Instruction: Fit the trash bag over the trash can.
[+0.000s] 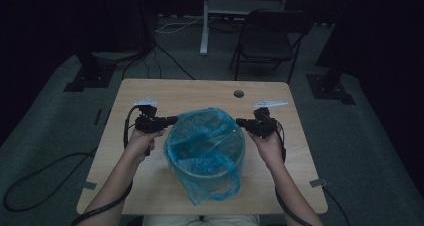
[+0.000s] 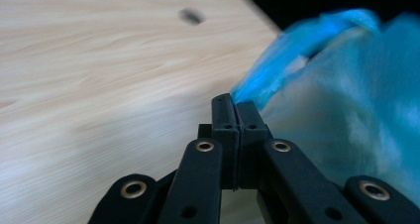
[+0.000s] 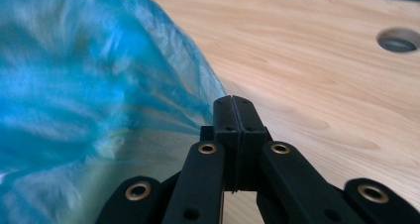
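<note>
We have both tongs, left [image 1: 172,120] and right [image 1: 240,121], clamped shut on opposite edges of the blue bag [image 1: 205,151] lining the bucket [image 1: 216,172] mid-desk [image 1: 150,91]; we risk tearing thin film or tipping it if we overstretch.

blue bag [image 1: 205,151] over a bucket mid-table [image 1: 150,91], pinched at opposite rim edges by left gripper [image 1: 172,120] and right gripper [image 1: 240,121].

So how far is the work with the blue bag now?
Done: the bag already lines the bin and drapes over its rim. In hand: the left gripper and right gripper are shut at the bag's opposite edges. Left, probably: spreading or fixing the edge evenly around the rim.
</note>
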{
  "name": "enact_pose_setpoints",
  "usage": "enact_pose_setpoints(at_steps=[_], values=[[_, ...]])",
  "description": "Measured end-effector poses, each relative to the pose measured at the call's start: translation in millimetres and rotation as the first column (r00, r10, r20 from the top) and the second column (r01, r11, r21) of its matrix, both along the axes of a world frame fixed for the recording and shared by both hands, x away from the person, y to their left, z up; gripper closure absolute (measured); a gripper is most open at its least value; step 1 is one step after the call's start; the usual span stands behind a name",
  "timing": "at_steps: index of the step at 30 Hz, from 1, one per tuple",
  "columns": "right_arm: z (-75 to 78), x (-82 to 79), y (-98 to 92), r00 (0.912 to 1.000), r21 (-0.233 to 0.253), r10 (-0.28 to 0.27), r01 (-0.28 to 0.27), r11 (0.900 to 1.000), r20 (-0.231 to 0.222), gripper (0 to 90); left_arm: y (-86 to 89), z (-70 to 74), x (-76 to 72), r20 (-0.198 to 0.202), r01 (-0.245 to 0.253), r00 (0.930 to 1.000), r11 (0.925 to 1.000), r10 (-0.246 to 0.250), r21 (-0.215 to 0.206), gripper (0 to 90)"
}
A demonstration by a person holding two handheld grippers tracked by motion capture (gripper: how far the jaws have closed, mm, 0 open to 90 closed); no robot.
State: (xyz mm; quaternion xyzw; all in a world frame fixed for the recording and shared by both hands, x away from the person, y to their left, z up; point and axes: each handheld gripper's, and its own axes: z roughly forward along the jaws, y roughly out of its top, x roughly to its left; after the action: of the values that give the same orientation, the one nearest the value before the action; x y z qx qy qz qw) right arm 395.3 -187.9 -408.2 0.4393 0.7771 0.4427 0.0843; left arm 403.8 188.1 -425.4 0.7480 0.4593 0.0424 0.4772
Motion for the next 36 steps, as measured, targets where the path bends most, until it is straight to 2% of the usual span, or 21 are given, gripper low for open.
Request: enact_pose_setpoints(at_steps=[1,3,5,9,13,15,16,19,21,24,26,29,31,33,36], values=[[-4.8,3.0,-0.3,0.9999,0.002,-0.007,0.007,1.000,-0.013,90.0,1.7,-6.1,3.0,-0.026,-0.002,0.9997,0.9999,0.001,-0.014,90.0],[-15.1,8.8,-3.5,0.9990,0.009,-0.026,0.026,1.000,-0.037,90.0,4.1,-19.5,7.2,-0.062,-0.014,0.9980,0.9998,0.015,0.011,90.0],[-26.6,14.1,-8.1,0.9972,0.039,-0.030,0.032,0.999,-0.068,90.0,4.2,-34.3,9.5,-0.100,-0.014,0.9949,0.9995,0.017,0.029,89.8],[-51.0,21.4,-8.3,0.9919,0.011,-0.054,0.056,0.998,-0.115,90.0,-1.0,-59.7,10.4,-0.151,-0.005,0.9883,0.9971,0.017,0.076,89.8],[-75.3,25.8,-7.0,0.9862,-0.007,-0.071,0.071,0.997,-0.150,90.0,-2.4,-75.0,8.5,-0.181,0.004,0.9833,0.9965,0.011,0.084,89.7],[-80.8,26.8,-6.8,0.9843,-0.011,-0.074,0.073,0.997,-0.161,90.0,-2.0,-78.3,7.3,-0.188,0.005,0.9822,0.9960,0.012,0.090,89.4],[-88.3,28.0,-6.1,0.9814,-0.027,-0.081,0.078,0.997,-0.174,90.0,-1.3,-80.0,6.0,-0.187,0.007,0.9823,0.9956,0.011,0.093,89.1],[-97.5,28.5,-6.1,0.9777,-0.011,-0.081,0.081,0.997,-0.193,88.9,1.8,-81.5,2.2,-0.180,0.020,0.9836,0.9961,-0.004,0.086,84.6],[-95.5,25.9,-8.3,0.9791,0.003,-0.092,0.094,0.996,-0.181,75.9,6.5,-78.6,-2.6,-0.149,0.007,0.9888,0.9941,0.009,0.108,77.4],[-81.4,17.4,-20.2,0.9846,0.016,-0.111,0.114,0.993,-0.135,65.2,21.7,-69.6,-12.4,-0.100,-0.041,0.9937,0.9946,0.050,0.096,58.1],[-71.1,10.4,-29.5,0.9869,0.015,-0.121,0.124,0.992,-0.107,57.8,30.7,-63.6,-20.6,-0.068,-0.040,0.9966,0.9942,0.047,0.100,47.9],[-50.7,-8.6,-47.0,0.9893,0.045,-0.136,0.138,0.989,-0.053,51.9,47.2,-55.6,-36.9,-0.035,-0.027,0.9989,0.9939,0.031,0.107,39.4],[-40.9,-21.1,-55.1,0.9906,0.070,-0.134,0.135,0.988,-0.029,47.4,56.5,-52.2,-46.0,-0.023,-0.022,0.9994,0.9942,0.025,0.105,39.2],[-32.9,-37.1,-62.0,0.9921,0.084,-0.125,0.125,0.989,-0.005,44.3,66.0,-49.0,-57.4,-0.005,-0.009,0.9999,0.9965,0.009,0.083,37.6],[-28.2,-63.8,-68.5,0.9965,0.109,-0.084,0.083,0.991,0.001,41.0,74.8,-45.4,-75.0,0.018,0.024,0.9995,0.9990,-0.025,0.038,35.4]])
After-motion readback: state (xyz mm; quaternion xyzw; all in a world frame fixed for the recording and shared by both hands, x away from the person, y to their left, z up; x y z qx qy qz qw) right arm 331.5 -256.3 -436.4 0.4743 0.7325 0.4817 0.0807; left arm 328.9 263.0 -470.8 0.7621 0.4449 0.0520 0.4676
